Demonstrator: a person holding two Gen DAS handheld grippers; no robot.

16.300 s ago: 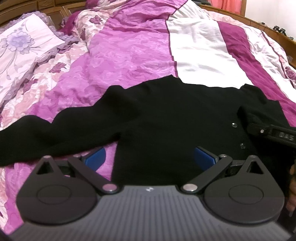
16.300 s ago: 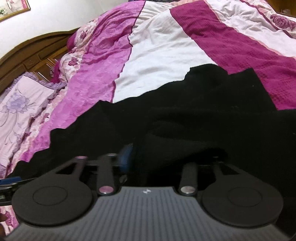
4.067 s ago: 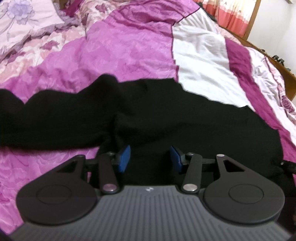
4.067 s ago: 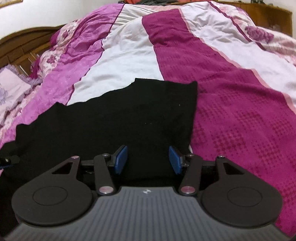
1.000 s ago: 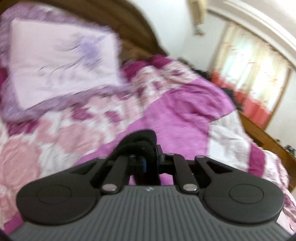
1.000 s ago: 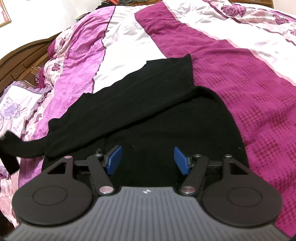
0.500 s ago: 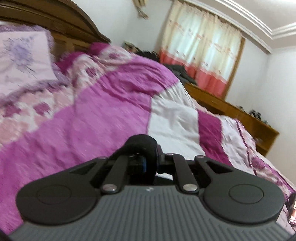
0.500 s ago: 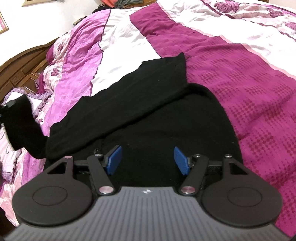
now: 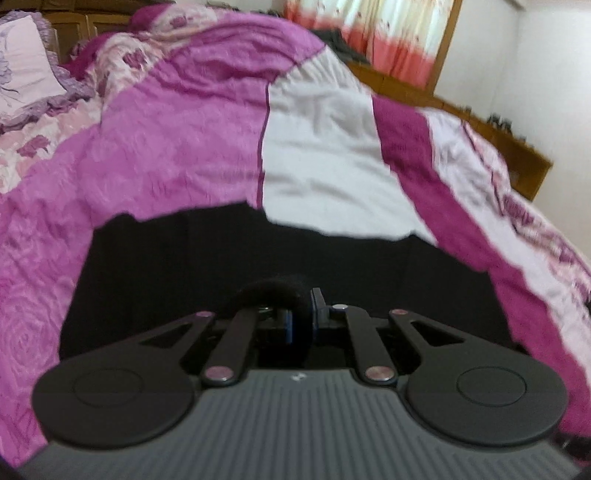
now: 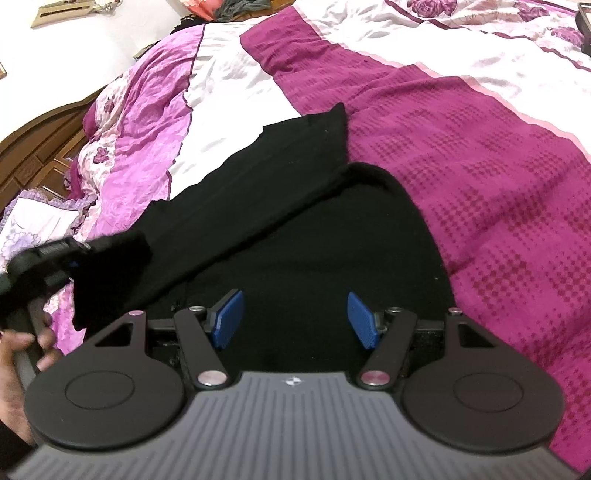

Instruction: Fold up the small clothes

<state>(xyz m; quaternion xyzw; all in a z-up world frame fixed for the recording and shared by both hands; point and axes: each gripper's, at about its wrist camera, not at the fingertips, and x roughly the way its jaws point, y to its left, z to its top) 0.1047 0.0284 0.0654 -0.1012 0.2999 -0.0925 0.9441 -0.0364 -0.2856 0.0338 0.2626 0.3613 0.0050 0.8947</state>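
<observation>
Careful: your left gripper (image 9: 300, 325) pinches the black knit garment's sleeve (image 9: 275, 291), your right gripper (image 10: 293, 319) spread and idle, so the unpinned black knit garment (image 10: 332, 251) may drag across the purple-and-white quilted bedspread (image 10: 480, 166).

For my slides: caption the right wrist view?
Right gripper open over black top on bed; left gripper holds its sleeve.

A home bedroom, plainly. A big bed fills both views, spread with a patchwork quilt (image 9: 207, 147) in pink, white and magenta. Upper left of the left wrist view sits a frilled floral pillow (image 9: 22, 62) against a carved wooden headboard (image 10: 33, 147). Top right, pink-and-cream curtains (image 9: 388, 33) hang beside a white wall, above a low wooden bed frame (image 9: 509, 147).
</observation>
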